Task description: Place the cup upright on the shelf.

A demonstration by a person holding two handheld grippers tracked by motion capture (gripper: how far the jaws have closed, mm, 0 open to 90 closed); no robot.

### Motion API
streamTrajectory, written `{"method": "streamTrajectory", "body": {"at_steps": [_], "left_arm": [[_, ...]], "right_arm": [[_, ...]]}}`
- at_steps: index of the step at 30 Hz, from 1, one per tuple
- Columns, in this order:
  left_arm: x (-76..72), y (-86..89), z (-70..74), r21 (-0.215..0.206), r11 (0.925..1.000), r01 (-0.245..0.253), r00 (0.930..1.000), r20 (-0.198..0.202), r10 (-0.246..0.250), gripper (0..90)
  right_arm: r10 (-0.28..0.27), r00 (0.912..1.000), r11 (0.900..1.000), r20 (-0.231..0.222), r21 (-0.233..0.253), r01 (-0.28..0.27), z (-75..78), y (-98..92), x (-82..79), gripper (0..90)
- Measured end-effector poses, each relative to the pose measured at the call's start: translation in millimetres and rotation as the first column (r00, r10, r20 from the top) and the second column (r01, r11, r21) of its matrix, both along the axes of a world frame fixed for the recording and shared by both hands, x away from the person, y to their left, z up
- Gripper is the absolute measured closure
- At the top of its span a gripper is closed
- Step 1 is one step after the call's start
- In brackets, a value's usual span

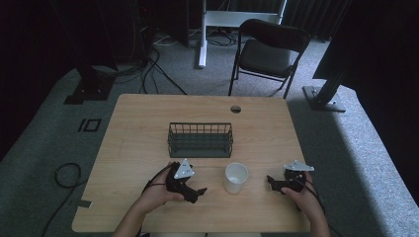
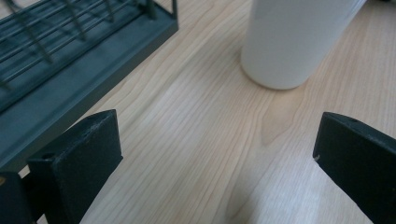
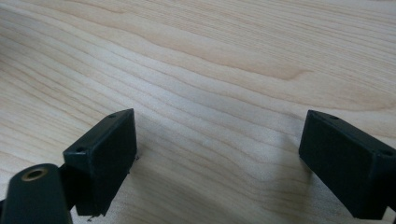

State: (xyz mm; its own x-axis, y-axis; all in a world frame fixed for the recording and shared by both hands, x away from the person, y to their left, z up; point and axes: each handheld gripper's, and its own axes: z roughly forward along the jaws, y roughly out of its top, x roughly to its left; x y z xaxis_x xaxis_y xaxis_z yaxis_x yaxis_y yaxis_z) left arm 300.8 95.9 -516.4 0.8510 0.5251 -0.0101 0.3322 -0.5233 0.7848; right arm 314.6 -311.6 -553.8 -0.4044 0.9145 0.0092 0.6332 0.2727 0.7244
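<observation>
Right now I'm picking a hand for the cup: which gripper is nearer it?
The left gripper: its open jaws point at the white cup close by, while the right gripper sits farther off.

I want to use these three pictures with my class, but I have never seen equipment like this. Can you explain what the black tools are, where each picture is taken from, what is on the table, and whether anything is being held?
A person sits at a wooden table and holds a hand tool in each hand: the left gripper and the right gripper. Each has two black jaws that open and close.

The wide picture comes from a camera above the table. The other two come from small cameras riding on each gripper, looking along its jaws.

On the table stand a dark wire basket and a white cup, upright between the two grippers. The left gripper view shows the cup just ahead.

Both pairs of jaws stand wide open; nothing is held.
</observation>
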Motion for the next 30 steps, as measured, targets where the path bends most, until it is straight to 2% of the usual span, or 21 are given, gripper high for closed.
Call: {"method": "streamTrajectory", "body": {"at_steps": [11, 18, 22, 30], "left_arm": [[2.0, -25.3, 7.2, -0.055, 0.9961, 0.068, 0.9977, 0.008, -0.068, 1.4], [1.7, -42.4, 12.2, -0.060, 0.9912, 0.118, 0.9929, 0.026, -0.116, 1.4], [1.8, -49.4, 13.6, -0.059, 0.9890, 0.136, 0.9903, 0.038, -0.134, 1.4], [3.7, -61.7, 15.0, -0.090, 0.9841, 0.153, 0.9878, 0.042, -0.150, 1.5]], "right_arm": [[-0.001, 1.0000, 1.000, 0.000, 0.000, 0.001, 0.0, 0.0, 0.0, 10.8], [-0.001, 1.0000, 1.000, 0.000, 0.001, 0.001, 0.0, 0.1, 0.0, 10.8], [0.000, 1.0000, 1.000, -0.001, 0.000, 0.000, 0.1, 0.0, 0.0, 10.8], [-0.001, 1.0000, 1.000, -0.002, 0.001, 0.001, 0.1, 0.1, -0.1, 10.8]]}}
